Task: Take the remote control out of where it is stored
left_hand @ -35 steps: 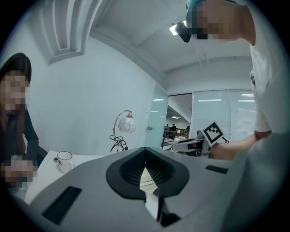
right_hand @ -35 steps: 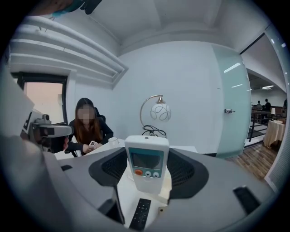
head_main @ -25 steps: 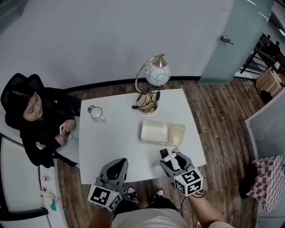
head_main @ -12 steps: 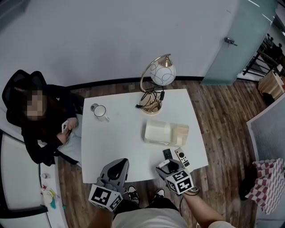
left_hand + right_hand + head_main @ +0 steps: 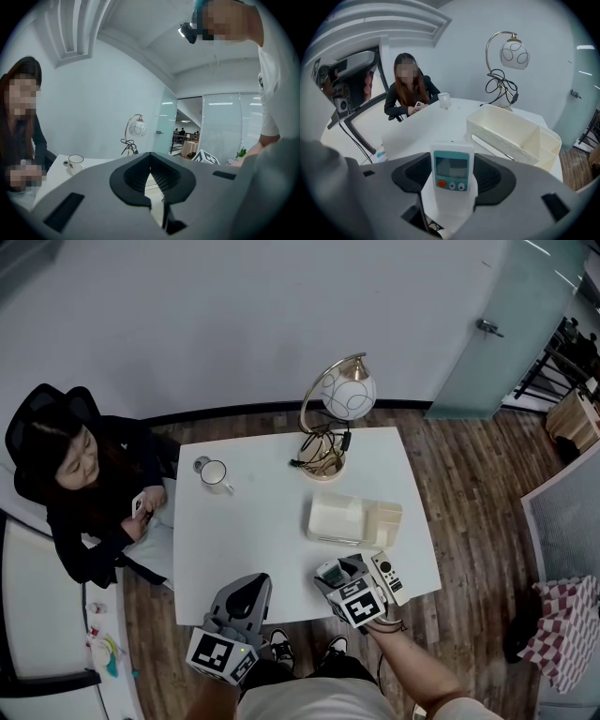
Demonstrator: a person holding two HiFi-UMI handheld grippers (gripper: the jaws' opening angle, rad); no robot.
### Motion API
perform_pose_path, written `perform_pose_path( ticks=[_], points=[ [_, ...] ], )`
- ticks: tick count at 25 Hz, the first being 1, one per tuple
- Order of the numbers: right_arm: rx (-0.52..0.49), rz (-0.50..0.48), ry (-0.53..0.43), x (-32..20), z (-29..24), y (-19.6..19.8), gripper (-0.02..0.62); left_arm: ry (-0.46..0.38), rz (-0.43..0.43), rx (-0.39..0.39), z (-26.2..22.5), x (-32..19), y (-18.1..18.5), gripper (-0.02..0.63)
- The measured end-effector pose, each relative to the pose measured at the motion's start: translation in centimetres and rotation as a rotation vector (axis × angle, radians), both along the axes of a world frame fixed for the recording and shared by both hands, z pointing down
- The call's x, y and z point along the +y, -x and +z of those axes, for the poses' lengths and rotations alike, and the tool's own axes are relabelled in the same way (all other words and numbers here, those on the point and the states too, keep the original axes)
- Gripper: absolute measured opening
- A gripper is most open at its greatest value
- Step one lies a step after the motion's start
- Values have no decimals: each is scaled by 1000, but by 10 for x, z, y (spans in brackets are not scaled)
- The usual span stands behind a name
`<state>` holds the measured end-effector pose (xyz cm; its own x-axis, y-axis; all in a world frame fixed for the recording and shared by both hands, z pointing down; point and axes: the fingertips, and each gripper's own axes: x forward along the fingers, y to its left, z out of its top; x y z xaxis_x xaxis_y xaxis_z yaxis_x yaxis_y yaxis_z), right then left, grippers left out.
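White table (image 5: pixel 253 540), right gripper (image 5: pixel 451 187) clamping remote (image 5: pixel 451 171)

One table (image 5: pixel 253 540); one lamp (image 5: pixel 342 395); one mug (image 5: pixel 214 474); one storage box (image 5: pixel 352 519); two remote controls (teal-faced remote (image 5: pixel 451 173), white remote (image 5: pixel 387 576)); two grippers (left gripper (image 5: pixel 248 582), right gripper (image 5: pixel 339 574)); one seated person (image 5: pixel 80 493).

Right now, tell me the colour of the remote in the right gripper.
Remote control: white, teal screen panel; best in right gripper view.
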<state>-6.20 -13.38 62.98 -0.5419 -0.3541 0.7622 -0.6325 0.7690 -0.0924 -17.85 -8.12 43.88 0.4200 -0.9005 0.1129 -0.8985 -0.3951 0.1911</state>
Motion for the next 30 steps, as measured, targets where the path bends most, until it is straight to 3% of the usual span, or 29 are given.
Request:
perform_pose_path(
  ticks=[13,26,30],
  points=[
    [188,-21,51,-15,68,15,262,15,-9,14,6,3,7,6],
    [190,-12,52,-15,84,14,265,29,-9,11,10,-1,11,6],
    [143,2,21,-19,74,15,265,24,-6,7,7,-2,9,6]
  ],
)
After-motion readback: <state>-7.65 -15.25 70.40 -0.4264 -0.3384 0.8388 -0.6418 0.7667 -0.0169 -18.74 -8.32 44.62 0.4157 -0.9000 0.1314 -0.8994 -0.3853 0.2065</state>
